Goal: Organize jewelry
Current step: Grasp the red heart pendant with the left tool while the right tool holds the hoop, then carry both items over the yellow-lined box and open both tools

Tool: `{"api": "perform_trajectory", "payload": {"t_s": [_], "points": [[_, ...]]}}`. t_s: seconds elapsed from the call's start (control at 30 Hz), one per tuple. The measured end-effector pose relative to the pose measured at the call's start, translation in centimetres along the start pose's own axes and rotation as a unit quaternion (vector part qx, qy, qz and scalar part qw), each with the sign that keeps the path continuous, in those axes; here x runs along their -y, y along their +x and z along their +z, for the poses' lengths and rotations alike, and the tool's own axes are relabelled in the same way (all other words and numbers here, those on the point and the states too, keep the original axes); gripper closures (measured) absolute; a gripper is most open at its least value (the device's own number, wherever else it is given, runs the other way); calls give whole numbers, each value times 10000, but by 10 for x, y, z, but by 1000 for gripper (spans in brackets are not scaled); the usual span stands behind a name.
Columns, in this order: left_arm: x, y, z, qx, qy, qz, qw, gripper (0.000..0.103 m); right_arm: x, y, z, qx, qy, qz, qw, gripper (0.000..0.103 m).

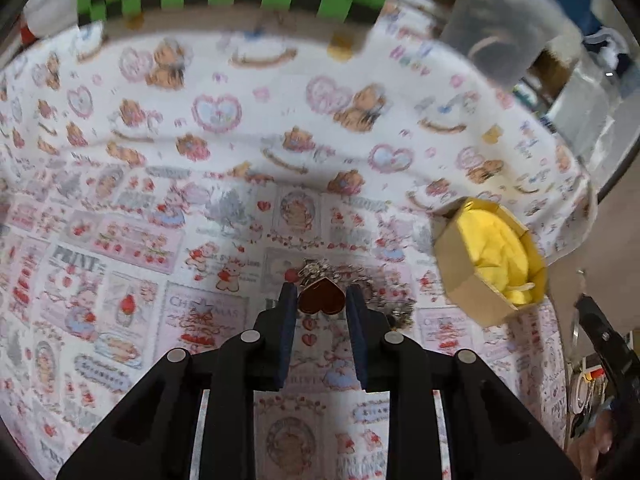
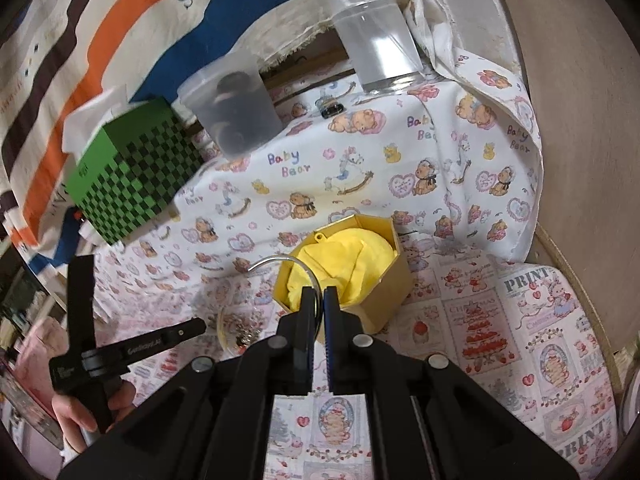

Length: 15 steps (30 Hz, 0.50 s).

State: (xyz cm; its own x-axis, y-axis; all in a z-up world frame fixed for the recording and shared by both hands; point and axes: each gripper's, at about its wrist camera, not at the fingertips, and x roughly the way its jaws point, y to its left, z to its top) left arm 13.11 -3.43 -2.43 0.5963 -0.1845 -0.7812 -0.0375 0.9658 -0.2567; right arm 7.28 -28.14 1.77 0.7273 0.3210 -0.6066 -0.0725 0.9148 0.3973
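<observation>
— Where did we have the heart pendant [image 1: 321, 299]?

— Right between the tips of our left gripper [image 1: 321, 300]. Its pads pressed on either side of the red-brown heart, so we were clamped on it. A silvery chain [image 1: 320, 271] ran from the top of the heart, and more of it lay in a tangle [image 1: 394, 304] on the printed cloth [image 1: 200, 120] just beyond the right-hand fingertip.

— And our right gripper [image 2: 319, 300]?

— Its jaws stood nearly together, pinched on a thin silver bangle [image 2: 298, 270]. The ring curved up and to the left from the tips, passing over the near edge of the hexagonal gold box [image 2: 390, 296]. That box sat just ahead of the fingertips, with yellow fabric [image 2: 344, 256] stuffed inside.

— What else did we see on the cloth?

— A green checkered box [image 2: 136, 172] and a translucent cup [image 2: 232, 108] at the far side, well apart from the gold one, with a clear bottle [image 2: 372, 40] beyond. From the right wrist view, the jewellery heap [image 2: 240, 330] lay left of our fingers, near the left gripper's tip.
</observation>
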Motion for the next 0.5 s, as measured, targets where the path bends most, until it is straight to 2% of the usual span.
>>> {"api": "perform_trajectory", "payload": {"t_s": [0.03,0.1,0.17,0.27,0.37,0.43,0.5], "points": [[2,-8,-1,99,32,-45,9999,80,1,-2,1,52,53,44,10000,99],[1,-30,-1,519,25,-450,9976,80,3,-6,2,138,109,110,9998,99],[1,-57,-2,1205,-44,-914,9885,80,4,-11,4,234,169,185,9994,99],[14,-88,-7,1959,302,-910,9759,80,4,-18,6,339,210,291,9988,99],[23,-103,-10,2421,565,-829,9650,80,6,-22,8,450,205,329,9982,99],[26,-113,-13,2542,679,-796,9615,80,9,-22,9,500,294,363,9977,99],[31,-111,-13,2510,764,-781,9618,80,13,-22,10,556,361,349,9972,99]]}}
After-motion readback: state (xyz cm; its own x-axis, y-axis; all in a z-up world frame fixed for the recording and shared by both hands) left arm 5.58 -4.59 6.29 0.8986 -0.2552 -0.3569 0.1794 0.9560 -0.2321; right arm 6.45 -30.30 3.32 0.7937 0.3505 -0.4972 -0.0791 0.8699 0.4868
